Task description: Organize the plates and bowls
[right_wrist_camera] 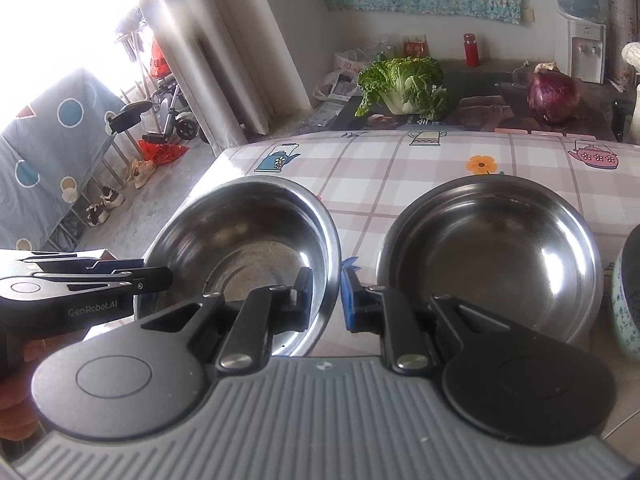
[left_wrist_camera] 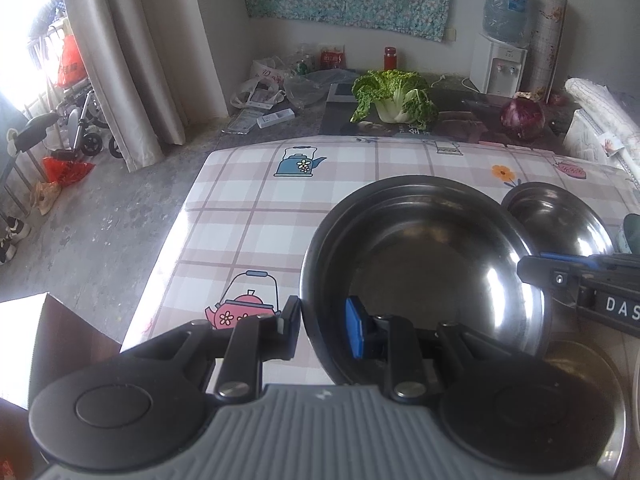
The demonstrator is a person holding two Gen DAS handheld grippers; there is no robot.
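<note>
A steel bowl (left_wrist_camera: 424,264) sits raised near the front of the checked table (left_wrist_camera: 248,208). My left gripper (left_wrist_camera: 324,328) straddles its left rim, one finger outside and the blue pad inside, closed on it. My right gripper (right_wrist_camera: 326,296) grips the same bowl (right_wrist_camera: 240,248) at its right rim; it shows at the right in the left wrist view (left_wrist_camera: 560,280). A second steel bowl (right_wrist_camera: 492,256) rests on the table to the right, also in the left wrist view (left_wrist_camera: 560,224). A patterned ceramic bowl (right_wrist_camera: 628,300) is at the far right edge.
A cabbage (right_wrist_camera: 404,84) and a purple cabbage (right_wrist_camera: 554,96) lie on the dark counter behind the table. A red bottle (right_wrist_camera: 472,50) and a water dispenser (right_wrist_camera: 586,52) stand by the back wall. The table's left edge drops to the floor (left_wrist_camera: 100,216).
</note>
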